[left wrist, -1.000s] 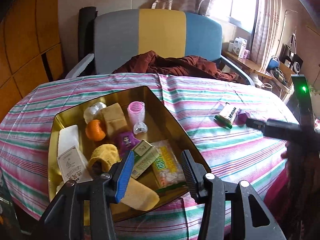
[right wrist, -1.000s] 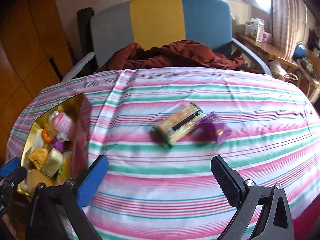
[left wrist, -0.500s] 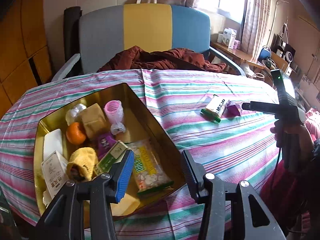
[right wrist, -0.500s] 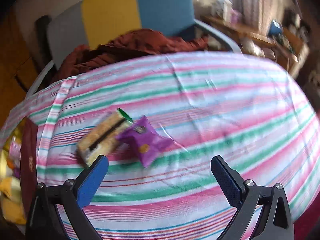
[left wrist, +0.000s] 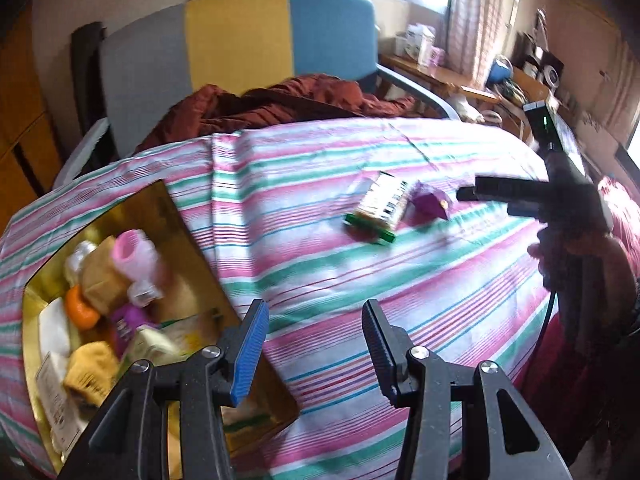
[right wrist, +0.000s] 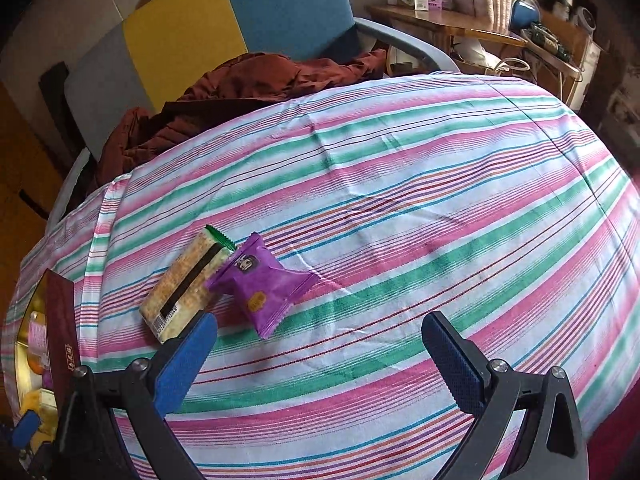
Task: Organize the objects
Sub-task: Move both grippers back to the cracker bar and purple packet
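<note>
Both grippers spread wide and empty over the striped tablecloth [right wrist: 400,184], two snack packets loose on it.

The gold-lined open box [left wrist: 176,216] at the table's left edge is packed: a pink plastic bottle [left wrist: 134,256], an orange fruit [left wrist: 80,312], yellow cloth, assorted packets. The right gripper [right wrist: 316,356] hovers close to the purple foil snack packet [right wrist: 262,280], which touches the green-ended cracker packet [right wrist: 186,286]; that one's long axis runs diagonally, green end pointing away. The left gripper [left wrist: 314,340] sits beside the box.
</note>
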`<act>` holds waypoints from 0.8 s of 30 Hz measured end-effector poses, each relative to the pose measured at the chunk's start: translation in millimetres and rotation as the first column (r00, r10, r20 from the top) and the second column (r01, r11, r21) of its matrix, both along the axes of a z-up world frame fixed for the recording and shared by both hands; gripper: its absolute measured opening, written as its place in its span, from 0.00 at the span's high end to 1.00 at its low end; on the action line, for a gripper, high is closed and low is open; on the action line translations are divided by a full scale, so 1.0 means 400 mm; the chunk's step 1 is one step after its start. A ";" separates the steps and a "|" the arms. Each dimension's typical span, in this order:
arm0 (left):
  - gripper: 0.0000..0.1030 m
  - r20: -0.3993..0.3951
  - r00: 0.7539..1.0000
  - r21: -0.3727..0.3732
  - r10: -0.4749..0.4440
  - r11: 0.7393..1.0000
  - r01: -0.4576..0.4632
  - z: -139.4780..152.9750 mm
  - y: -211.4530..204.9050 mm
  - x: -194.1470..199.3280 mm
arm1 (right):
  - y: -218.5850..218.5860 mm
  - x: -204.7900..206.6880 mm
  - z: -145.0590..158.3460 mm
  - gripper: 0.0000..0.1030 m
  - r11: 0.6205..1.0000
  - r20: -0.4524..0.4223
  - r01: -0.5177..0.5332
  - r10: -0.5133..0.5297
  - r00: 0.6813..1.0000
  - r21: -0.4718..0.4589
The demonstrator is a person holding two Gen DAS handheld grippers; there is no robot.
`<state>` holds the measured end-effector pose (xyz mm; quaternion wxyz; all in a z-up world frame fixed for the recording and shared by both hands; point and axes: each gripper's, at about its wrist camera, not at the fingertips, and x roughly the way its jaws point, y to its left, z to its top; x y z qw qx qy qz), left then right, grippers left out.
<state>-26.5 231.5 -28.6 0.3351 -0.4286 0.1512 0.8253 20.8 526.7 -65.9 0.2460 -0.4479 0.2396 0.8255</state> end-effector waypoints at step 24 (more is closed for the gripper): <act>0.51 -0.010 0.980 -0.140 -0.200 0.970 0.197 -0.116 0.372 -0.114 | 0.067 0.031 0.006 0.00 0.984 -0.088 0.089 -0.104 0.991 -0.157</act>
